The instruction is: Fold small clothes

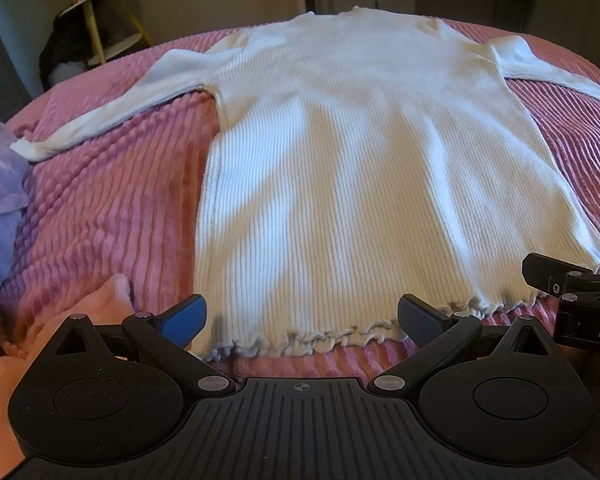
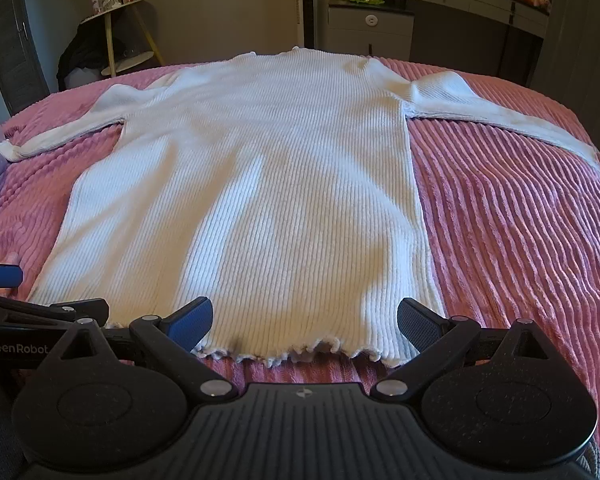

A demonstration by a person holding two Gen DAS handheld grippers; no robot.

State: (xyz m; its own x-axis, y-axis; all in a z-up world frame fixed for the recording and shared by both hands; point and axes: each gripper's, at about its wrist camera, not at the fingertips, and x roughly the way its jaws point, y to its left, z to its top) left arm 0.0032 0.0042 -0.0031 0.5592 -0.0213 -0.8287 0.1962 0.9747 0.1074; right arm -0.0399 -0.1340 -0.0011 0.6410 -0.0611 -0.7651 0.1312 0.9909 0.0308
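A white ribbed knit dress (image 1: 360, 152) lies flat on the pink bedspread (image 1: 112, 200), sleeves spread to both sides, frilled hem nearest me. My left gripper (image 1: 302, 320) is open and empty, just above the left part of the hem. My right gripper (image 2: 304, 322) is open and empty over the right part of the hem of the dress (image 2: 252, 184). Each gripper shows at the edge of the other's view: the right one (image 1: 580, 292) and the left one (image 2: 28, 312).
A lilac garment (image 1: 0, 184) lies at the bed's left edge and a peach one (image 1: 40, 332) near the front left. Beyond the bed stand a round side table (image 2: 120, 32) and a grey dresser (image 2: 420, 24).
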